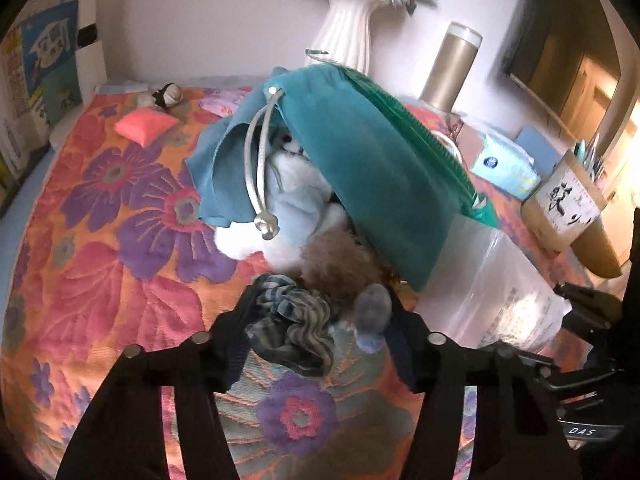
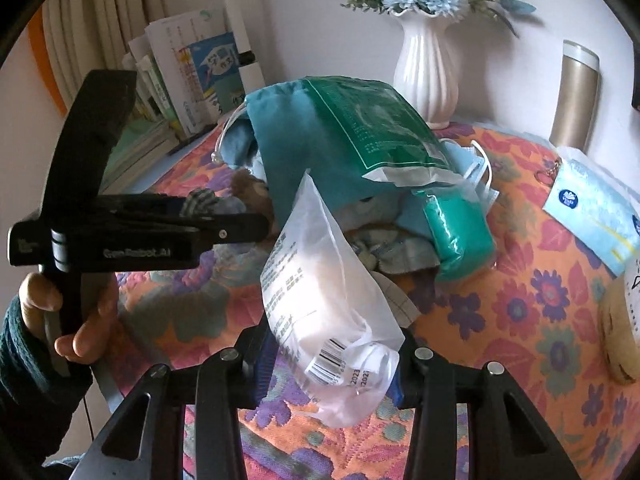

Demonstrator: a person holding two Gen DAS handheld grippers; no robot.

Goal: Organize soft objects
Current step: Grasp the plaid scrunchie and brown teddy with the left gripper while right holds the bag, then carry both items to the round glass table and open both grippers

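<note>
Left gripper: my left gripper (image 1: 320,320) is clenched on a striped cloth (image 1: 294,326) and a small grey-blue plush toy (image 1: 372,314), both caught between its fingers, low over the flowered bedspread (image 1: 120,240).
Right gripper: my right gripper (image 2: 330,354) grasps a clear plastic bag (image 2: 324,292) of white stuff by its knotted end; the bag leans away from me toward the pile.
Just ahead of the left gripper: a brown plush toy (image 1: 340,264) touches the cloth, with a white plush toy (image 1: 292,200) behind it.
Over the toys: a teal drawstring bag (image 1: 360,168) drapes across them like a tent, its grey cord (image 1: 256,168) hanging at the opening.
On the teal bag: a green packet (image 2: 372,128) lies on top.
Far left of my left gripper: a pink beanbag (image 1: 146,124) lies well apart.
Beyond the pile: a white vase (image 2: 426,72) with blue flowers, a gold flask (image 2: 574,96) beside it.
Right of my right gripper: a tissue pack (image 2: 596,216) lies on the bedspread.
</note>
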